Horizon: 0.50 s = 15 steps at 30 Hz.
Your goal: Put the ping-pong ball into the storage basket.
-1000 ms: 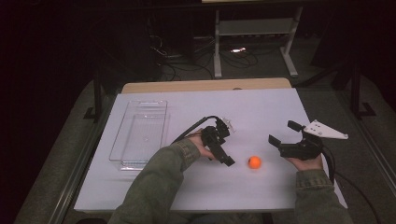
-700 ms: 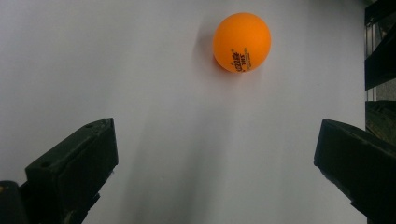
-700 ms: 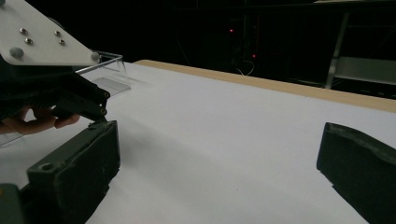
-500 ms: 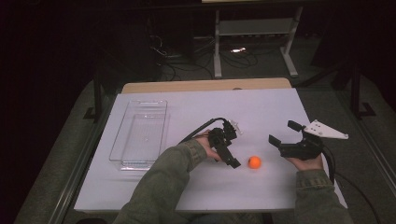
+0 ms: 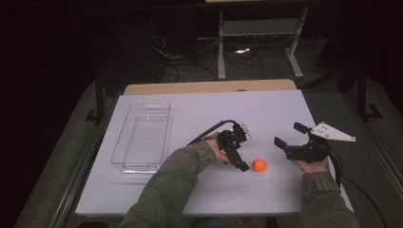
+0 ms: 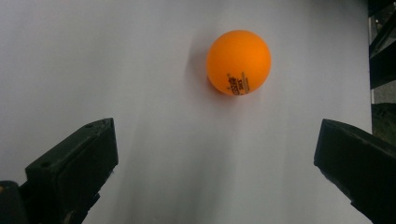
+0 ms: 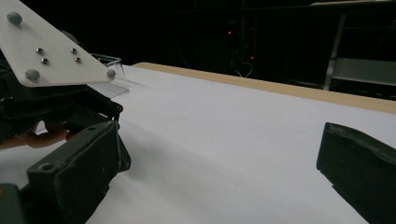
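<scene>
Fingers [image 6: 70, 168] now nearer ball [image 6: 238, 62]

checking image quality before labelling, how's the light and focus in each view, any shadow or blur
High view: the table is lit, the room behind dark. Left gripper view: the orange ball is sharp, its print legible, with a soft shadow to its left; the near jaws look soft. Right gripper view: near jaws blurred, background dark.

Ball [image 5: 258, 165] lies right of tray [image 5: 142, 136], on table [image 5: 266, 114].
</scene>
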Tool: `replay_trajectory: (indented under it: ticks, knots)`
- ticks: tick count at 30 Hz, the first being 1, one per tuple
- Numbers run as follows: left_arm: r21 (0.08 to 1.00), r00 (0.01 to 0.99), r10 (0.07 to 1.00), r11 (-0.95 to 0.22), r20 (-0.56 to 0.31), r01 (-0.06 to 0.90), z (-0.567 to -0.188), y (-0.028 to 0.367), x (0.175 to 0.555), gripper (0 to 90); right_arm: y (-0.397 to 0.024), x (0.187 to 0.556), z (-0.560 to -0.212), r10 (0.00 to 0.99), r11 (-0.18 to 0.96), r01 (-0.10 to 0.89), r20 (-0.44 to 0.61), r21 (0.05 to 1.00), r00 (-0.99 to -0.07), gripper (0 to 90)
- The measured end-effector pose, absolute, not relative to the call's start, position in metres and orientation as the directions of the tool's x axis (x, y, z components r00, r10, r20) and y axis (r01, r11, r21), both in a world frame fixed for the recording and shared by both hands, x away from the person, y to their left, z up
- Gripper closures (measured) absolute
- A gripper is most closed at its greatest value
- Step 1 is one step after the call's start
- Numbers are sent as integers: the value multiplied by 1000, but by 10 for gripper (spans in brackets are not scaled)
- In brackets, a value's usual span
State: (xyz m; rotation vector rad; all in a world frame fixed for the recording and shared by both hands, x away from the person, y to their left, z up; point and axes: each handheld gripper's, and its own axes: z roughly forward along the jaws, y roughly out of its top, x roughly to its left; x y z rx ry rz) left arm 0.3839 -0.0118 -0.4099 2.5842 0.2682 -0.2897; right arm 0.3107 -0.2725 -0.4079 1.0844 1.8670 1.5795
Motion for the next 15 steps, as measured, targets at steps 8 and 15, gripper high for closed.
replay_trajectory:
  ticks: [8, 15]
  knots:
    - [483, 957, 121, -842, -263, 239, -413, -18, 387, 0, -275, 311, -408, 806, 20, 271, 144, 962, -574, 0]
    - [479, 956, 106, -847, -274, 231, -417, -30, 387, 0, -277, 310, -408, 811, 14, 266, 145, 964, -567, 0]
